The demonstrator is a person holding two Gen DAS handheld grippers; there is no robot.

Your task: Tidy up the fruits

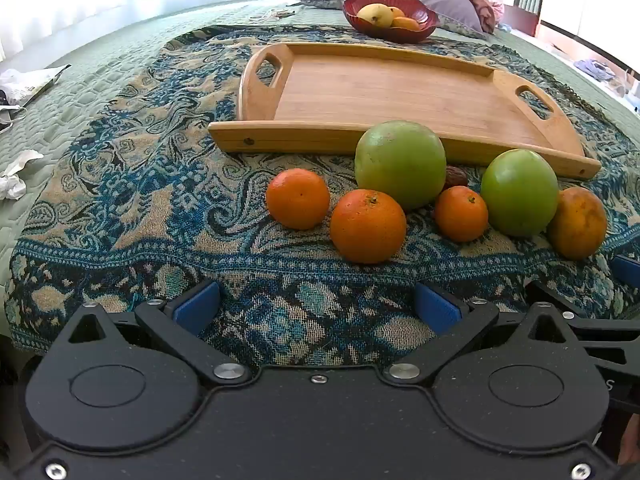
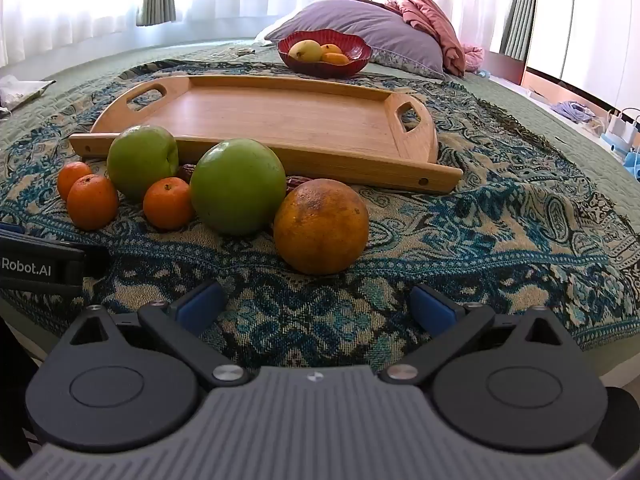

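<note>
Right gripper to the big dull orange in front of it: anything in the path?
Nothing visible. The right gripper is open over bare patterned blanket, and the dull orange sits straight ahead of it. The green apple is beside the orange on its left, not in the path.

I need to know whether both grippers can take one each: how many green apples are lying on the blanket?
2. One green apple lies against the wooden tray front rail; the other green apple lies to its right, beside the mottled orange. None seems hidden.
</note>
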